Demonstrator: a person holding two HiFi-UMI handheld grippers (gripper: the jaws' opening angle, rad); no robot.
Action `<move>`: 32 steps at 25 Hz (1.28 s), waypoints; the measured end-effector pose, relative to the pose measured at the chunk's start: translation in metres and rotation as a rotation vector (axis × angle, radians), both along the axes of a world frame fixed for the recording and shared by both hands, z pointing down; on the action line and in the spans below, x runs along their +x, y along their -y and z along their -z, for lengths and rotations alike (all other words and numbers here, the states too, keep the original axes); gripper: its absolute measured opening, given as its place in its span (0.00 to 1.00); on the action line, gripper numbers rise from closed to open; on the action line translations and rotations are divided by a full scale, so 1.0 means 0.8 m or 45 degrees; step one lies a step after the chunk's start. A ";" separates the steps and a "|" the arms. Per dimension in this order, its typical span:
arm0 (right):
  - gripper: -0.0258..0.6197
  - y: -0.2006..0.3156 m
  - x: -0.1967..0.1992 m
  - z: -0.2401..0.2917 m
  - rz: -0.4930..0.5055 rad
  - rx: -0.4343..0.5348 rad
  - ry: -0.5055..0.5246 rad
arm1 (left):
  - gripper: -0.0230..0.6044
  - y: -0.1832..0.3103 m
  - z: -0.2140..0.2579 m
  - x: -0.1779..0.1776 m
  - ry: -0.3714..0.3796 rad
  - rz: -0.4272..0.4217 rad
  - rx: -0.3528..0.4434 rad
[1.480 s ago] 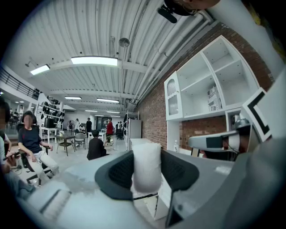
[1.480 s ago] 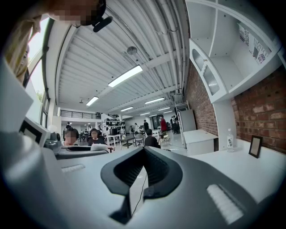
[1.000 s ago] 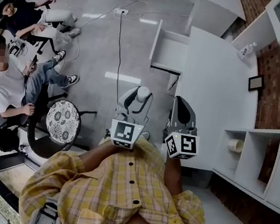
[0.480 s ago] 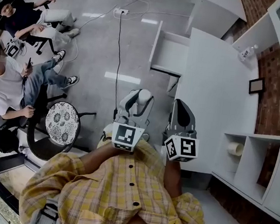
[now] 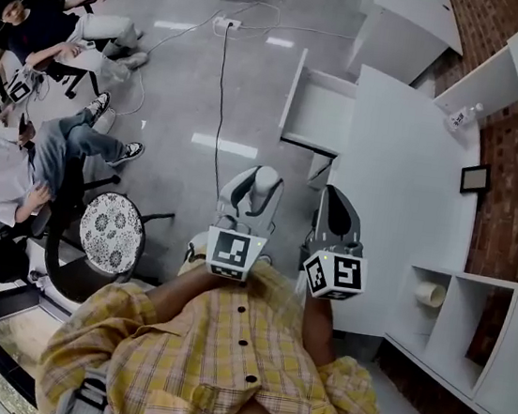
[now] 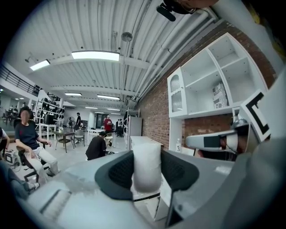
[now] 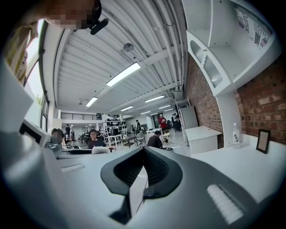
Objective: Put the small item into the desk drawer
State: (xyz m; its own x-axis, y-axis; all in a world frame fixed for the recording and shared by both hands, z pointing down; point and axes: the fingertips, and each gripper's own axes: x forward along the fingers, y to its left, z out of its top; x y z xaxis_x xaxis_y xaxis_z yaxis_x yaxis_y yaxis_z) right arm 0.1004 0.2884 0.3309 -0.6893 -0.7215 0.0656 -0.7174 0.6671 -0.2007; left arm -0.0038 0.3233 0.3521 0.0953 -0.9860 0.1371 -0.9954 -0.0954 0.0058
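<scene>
Two grippers are up side by side. The left gripper (image 5: 250, 189) pinches the small white item (image 6: 146, 169) in its fingers; it looks tall between them. The right gripper (image 5: 336, 205) has its fingers pressed together, empty. The open drawer (image 5: 320, 115) sticks out of the desk (image 5: 396, 172), ahead and well apart, nearer the left gripper.

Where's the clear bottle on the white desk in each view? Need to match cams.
Head view: bottle upper right, on the desk's far end, beside the brick wall.
Left gripper view: bottle small, right of centre, just right of the held white item.
Right gripper view: bottle far right, left of the picture frame.
Shared landmark: the brick wall behind it.
</scene>
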 end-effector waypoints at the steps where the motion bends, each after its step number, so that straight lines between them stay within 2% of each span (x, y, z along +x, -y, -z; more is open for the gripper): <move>1: 0.04 0.007 -0.002 0.000 -0.002 0.000 -0.002 | 0.33 0.007 0.000 -0.002 0.000 -0.002 0.000; 8: 0.04 0.066 -0.017 -0.007 -0.026 -0.010 -0.019 | 0.33 0.070 -0.006 -0.016 -0.008 -0.036 -0.004; 19: 0.04 0.208 -0.067 0.012 -0.098 -0.031 -0.024 | 0.33 0.221 0.013 -0.064 -0.020 -0.118 -0.031; 32: 0.04 0.334 -0.121 0.023 -0.251 -0.063 -0.066 | 0.33 0.365 0.021 -0.116 -0.008 -0.293 -0.064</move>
